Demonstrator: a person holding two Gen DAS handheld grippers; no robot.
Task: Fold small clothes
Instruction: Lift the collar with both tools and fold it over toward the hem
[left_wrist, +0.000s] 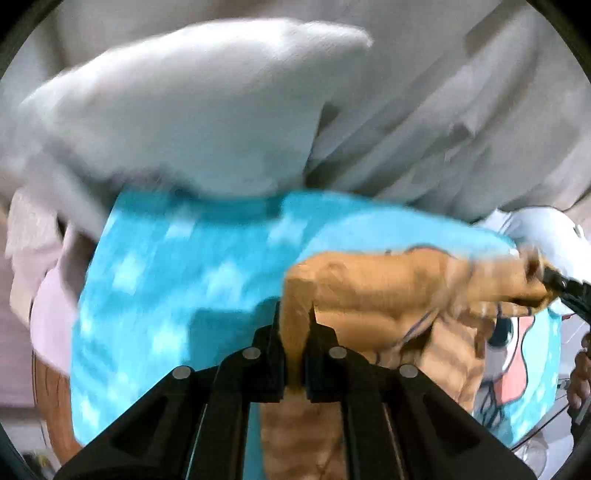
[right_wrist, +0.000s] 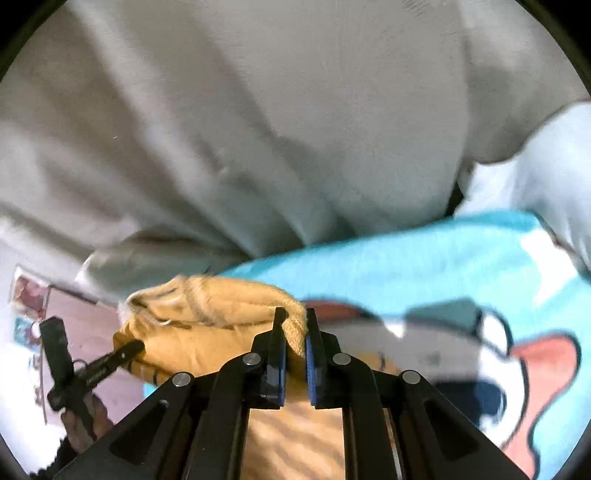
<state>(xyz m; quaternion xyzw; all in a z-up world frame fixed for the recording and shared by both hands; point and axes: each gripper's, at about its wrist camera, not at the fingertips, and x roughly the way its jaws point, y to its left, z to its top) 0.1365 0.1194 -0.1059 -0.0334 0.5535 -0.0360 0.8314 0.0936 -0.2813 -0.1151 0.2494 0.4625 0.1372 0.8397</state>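
A small mustard-yellow knit garment hangs stretched between both grippers above a turquoise cartoon-print cloth. My left gripper is shut on one corner of the yellow knit, the fabric pinched between its black fingers. The right gripper shows at the right edge, gripping the other end. In the right wrist view my right gripper is shut on a fold of the yellow knit garment. The left gripper bites the far end at the left. The pictures are blurred by motion.
A person's grey-white top fills the upper half of both views, close to the grippers. A pale sleeve crosses the left wrist view. The turquoise cloth carries a white and red cartoon figure. Pinkish fabric lies at the left.
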